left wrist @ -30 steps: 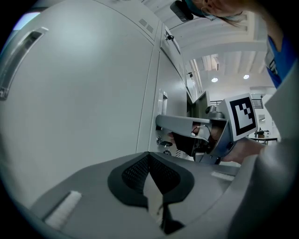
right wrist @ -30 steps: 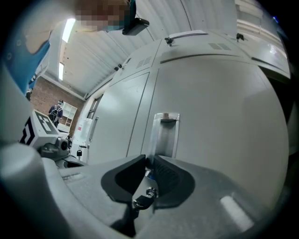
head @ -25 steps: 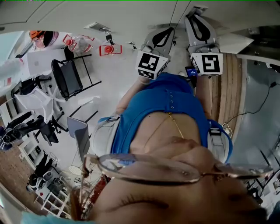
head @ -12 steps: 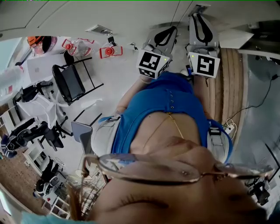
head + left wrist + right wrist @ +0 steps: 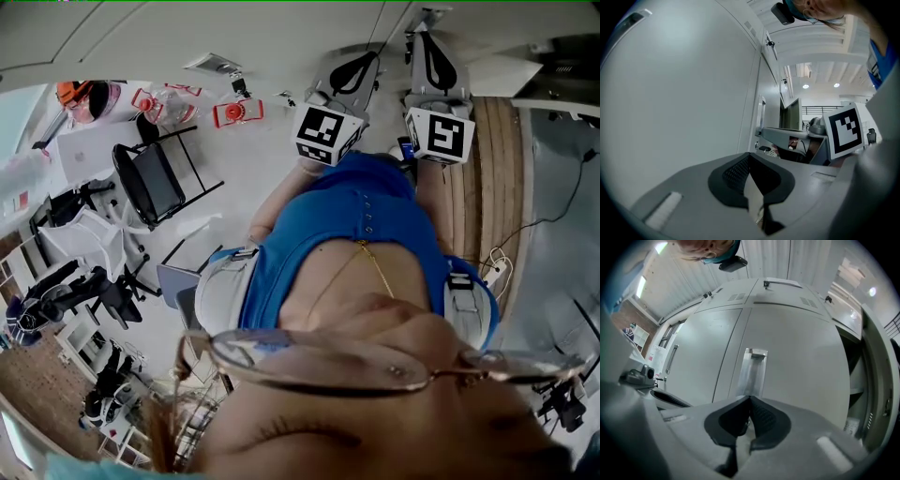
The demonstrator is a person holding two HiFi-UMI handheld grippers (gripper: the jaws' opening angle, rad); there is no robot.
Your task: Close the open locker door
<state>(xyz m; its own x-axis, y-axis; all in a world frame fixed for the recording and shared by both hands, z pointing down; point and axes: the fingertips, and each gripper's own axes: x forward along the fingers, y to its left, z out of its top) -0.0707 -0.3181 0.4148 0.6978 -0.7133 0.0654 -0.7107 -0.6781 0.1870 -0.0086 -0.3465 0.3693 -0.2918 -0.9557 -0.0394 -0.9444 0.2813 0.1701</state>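
Observation:
The grey locker door (image 5: 797,357) fills the right gripper view, with a recessed metal handle (image 5: 753,371) straight ahead of my right gripper (image 5: 749,401). Its jaws are shut with nothing between them, and the tips sit just below the handle. At that view's right edge the locker's open inside (image 5: 865,394) shows a shelf. My left gripper (image 5: 750,159) is shut and empty too, beside a plain grey locker face (image 5: 684,93). In the head view both grippers are raised side by side, the left gripper (image 5: 354,75) next to the right gripper (image 5: 431,56).
More closed locker doors (image 5: 701,348) stand to the left of the handle. A black folding chair (image 5: 155,173), red tools (image 5: 234,108) and racks of gear (image 5: 84,281) lie on the floor behind the person. A white power strip and cable (image 5: 497,272) lie at the right.
Both grippers stay at about the same place in the head view. The camera has shifted a little, so the chair and floor clutter sit slightly differently.

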